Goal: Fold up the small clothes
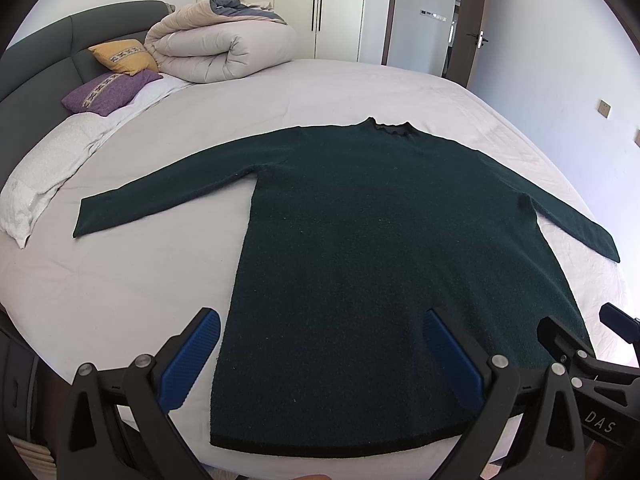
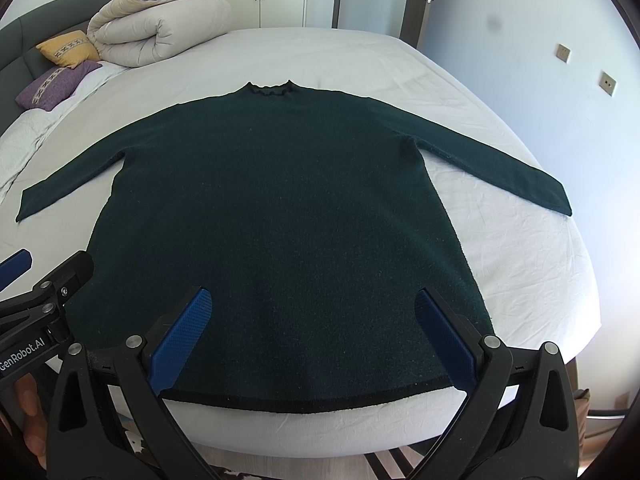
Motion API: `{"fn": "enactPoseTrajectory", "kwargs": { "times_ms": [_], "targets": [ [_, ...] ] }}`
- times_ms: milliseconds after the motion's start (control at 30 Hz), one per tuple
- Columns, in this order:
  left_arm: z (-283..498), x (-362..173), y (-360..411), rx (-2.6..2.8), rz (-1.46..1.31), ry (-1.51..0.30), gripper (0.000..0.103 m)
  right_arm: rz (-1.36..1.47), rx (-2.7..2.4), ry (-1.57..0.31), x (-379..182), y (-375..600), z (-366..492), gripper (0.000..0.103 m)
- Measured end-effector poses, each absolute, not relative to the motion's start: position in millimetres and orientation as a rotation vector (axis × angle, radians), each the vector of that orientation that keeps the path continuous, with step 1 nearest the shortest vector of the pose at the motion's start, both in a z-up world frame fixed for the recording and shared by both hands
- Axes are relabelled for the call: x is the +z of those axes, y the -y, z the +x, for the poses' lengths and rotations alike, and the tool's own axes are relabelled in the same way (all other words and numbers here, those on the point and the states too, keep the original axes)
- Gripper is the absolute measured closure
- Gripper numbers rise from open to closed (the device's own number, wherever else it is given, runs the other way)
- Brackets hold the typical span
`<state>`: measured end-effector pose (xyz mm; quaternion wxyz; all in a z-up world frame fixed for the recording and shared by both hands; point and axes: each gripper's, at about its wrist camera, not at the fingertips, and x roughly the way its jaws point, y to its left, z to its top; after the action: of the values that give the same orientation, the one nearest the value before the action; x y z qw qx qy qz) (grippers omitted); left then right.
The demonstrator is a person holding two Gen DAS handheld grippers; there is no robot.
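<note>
Dark green sweater (image 1: 360, 260) spread flat on white bed (image 1: 140, 280), sleeves out, left gripper (image 1: 322, 322) and right gripper (image 2: 314, 300) both wide apart, gripping nothing, above its hem

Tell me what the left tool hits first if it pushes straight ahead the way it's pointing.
Most likely the dark green sweater. The left tool is open over the sweater's left hem area, aimed along its body toward the collar. Its height above the fabric is unclear, so a level push might skim over it instead.

The bed (image 2: 500, 240) carries a spread sweater (image 2: 280, 200), quilt (image 2: 160, 28), seemingly three pillows.
</note>
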<state>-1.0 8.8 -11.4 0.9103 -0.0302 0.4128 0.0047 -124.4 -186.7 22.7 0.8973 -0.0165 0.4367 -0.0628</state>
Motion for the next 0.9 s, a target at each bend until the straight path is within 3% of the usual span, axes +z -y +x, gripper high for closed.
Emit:
{"fn": "enactPoseTrajectory", "kwargs": {
  "times_ms": [700, 900],
  "targets": [
    [0, -14, -9, 0.049, -0.046, -0.834, 0.000, -0.014, -0.129, -0.906, 18, 190, -124, 0.000],
    [6, -16, -5, 0.027, 0.001, -0.798, 0.000, 0.295, -0.086, -0.791, 30, 263, -133, 0.000]
  ]
}}
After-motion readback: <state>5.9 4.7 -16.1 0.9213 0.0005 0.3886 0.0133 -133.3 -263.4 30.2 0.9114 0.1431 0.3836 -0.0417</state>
